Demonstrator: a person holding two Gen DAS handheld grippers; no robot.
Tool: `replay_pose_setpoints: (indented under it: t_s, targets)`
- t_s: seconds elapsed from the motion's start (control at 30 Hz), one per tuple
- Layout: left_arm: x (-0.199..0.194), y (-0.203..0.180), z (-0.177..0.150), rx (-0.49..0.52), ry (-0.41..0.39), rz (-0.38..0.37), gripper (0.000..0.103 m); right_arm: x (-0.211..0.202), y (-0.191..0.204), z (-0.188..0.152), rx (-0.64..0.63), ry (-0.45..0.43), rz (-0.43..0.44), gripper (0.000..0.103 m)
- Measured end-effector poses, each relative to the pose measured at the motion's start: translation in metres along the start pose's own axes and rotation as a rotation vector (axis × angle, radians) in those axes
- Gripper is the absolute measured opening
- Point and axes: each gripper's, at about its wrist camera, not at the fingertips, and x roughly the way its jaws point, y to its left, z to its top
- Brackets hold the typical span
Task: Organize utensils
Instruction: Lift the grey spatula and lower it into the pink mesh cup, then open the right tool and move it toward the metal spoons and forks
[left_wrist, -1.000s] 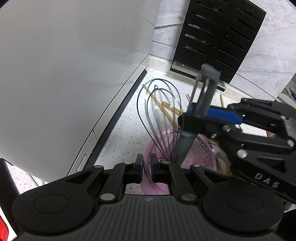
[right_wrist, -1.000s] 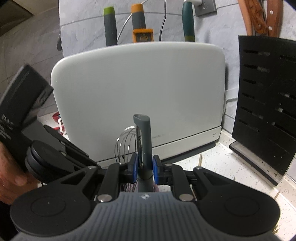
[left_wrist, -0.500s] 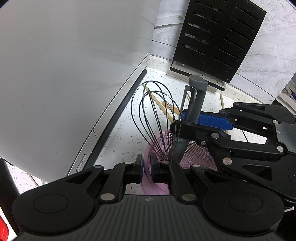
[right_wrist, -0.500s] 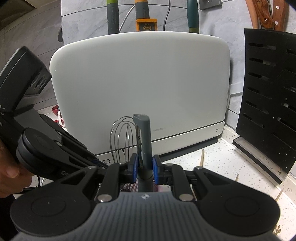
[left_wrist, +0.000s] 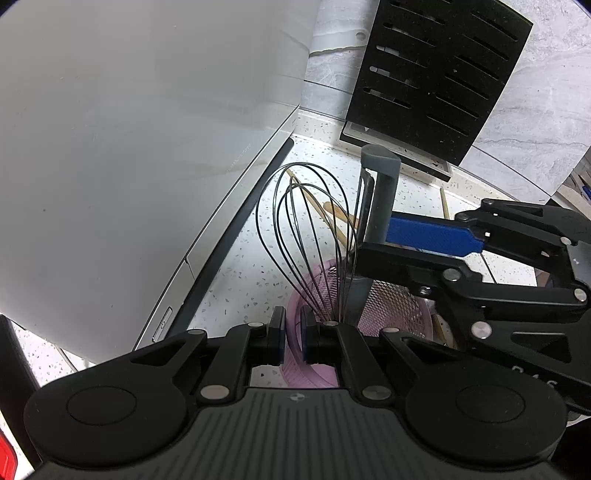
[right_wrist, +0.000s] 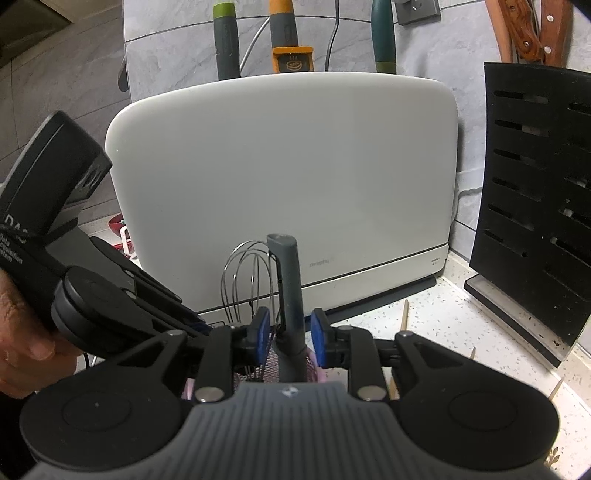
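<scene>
Standing in basket: your whisk (left_wrist: 306, 236) sits wire-loops-up in the pink mesh basket (left_wrist: 388, 310), beside a grey-handled utensil (right_wrist: 290, 280) that also stands upright in it.
Grey-handled utensil: its handle rises between the blue pads of your right claw (right_wrist: 289, 334); a visible gap shows on each side of the handle, so the pads are not pressing on it.
Right claw: you are opening its jaws, with the grey handle between them but not gripped.
Left claw: your left claw (left_wrist: 291, 334) is closed on the near rim of the pink basket; its pads pinch the rim.
Your hand: part of your left hand (right_wrist: 22, 347) shows at the left edge of the right wrist view, wrapped around the left claw's body.
Basket place: it rests on the speckled counter (left_wrist: 243, 266), just in front of the white appliance (right_wrist: 280, 177).
Around it: wooden sticks (left_wrist: 332, 218) lie on the counter behind the basket.
Farther out: a black slotted knife block (left_wrist: 436, 81) stands upright near the tiled wall, to the right of the appliance.
Behind appliance: utensil handles (right_wrist: 226, 40) in green, orange and teal rise above its top edge.
</scene>
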Motion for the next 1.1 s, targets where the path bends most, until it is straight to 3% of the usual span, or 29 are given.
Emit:
replay_pose_setpoints:
  t_s: [0.43,0.7,1.1]
  targets:
    - [0.000,0.000,0.000,0.002,0.001,0.005,0.007,-0.031,-0.026,0.000,0.039,-0.035,-0.066,0.024]
    - [0.000,0.000,0.000,0.003,0.001,0.003,0.007,-0.054,-0.075,-0.014,0.137,-0.007,-0.213,0.025]
    - [0.001,0.000,0.001,0.004,0.001,0.006,0.008,-0.080,-0.156,-0.058,0.299,0.130,-0.440,0.025]
